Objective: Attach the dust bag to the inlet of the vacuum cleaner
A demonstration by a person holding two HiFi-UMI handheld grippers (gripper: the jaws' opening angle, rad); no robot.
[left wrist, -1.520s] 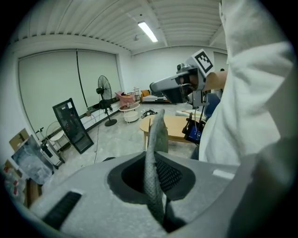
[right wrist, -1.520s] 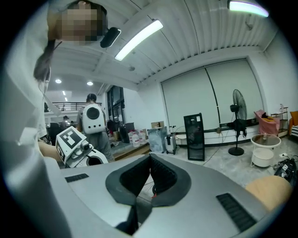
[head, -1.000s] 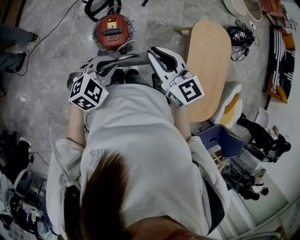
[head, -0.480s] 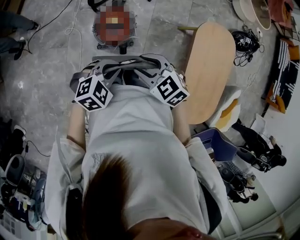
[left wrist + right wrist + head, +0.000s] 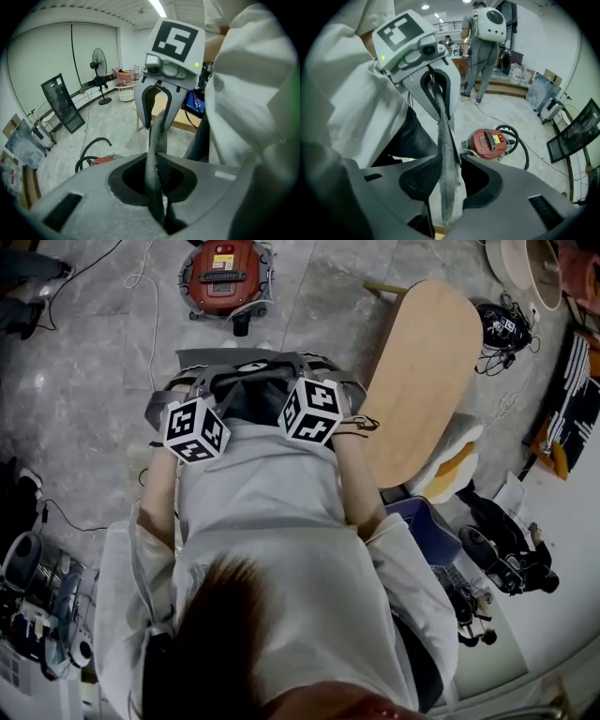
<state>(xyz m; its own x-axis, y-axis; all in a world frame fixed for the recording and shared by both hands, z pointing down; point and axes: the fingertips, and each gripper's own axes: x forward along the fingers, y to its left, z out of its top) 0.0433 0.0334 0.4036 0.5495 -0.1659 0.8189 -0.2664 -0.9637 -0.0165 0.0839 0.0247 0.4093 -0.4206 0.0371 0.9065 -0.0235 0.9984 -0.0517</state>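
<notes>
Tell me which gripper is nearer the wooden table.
Right. The right gripper, jaws closing around the dust bag, sits beside the wooden table; the left gripper is farther, at the bag's other end.

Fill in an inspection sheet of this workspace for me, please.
Surface: grey stone floor; wooden table at the right.
Job's things: dust bag stretched between both grippers; red vacuum cleaner on the floor beyond, apart.
Clutter: gear heaped at the lower left.
Grippers: left gripper shut on the bag; right gripper closing, bag edge between its jaws.
Cables: white cable beside the vacuum cleaner; black hose.
Surroundings: standing fan; person with a white backpack.
</notes>
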